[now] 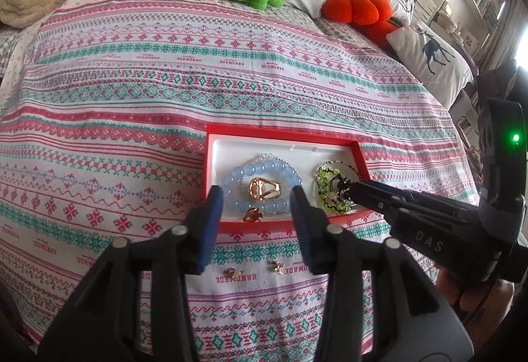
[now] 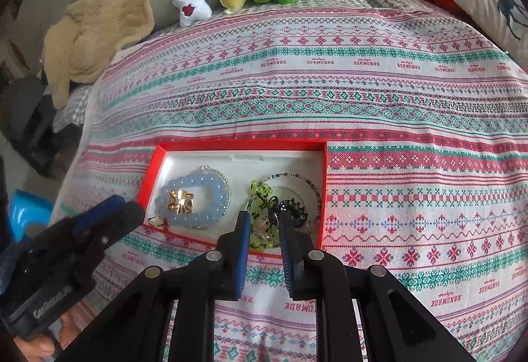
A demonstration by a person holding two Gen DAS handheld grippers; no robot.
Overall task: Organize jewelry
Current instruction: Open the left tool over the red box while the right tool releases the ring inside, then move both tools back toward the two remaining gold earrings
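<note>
The patterned bedspread fills both views, banded in pink, teal and white. On it, just past centre toward six o'clock in the left wrist view, lies the red box with its white lining. In the box's nine o'clock half sits a pale blue bead bracelet, ringed around a large gold ring; a smaller gold piece lies at the bracelet's six o'clock, against the near wall. The three o'clock half holds a yellow-green beaded necklace in a tangle. The left gripper hangs over the box's near edge, jaws spread with nothing between them, the blue bracelet and ring showing in the gap. The right gripper comes in from three o'clock in the left view; its jaws are nearly together, and its tips sit at a dark piece of the necklace tangle, though whether they pinch it I cannot tell. Two small gold earrings rest on the bedspread at six o'clock of the box, outside it.
</note>
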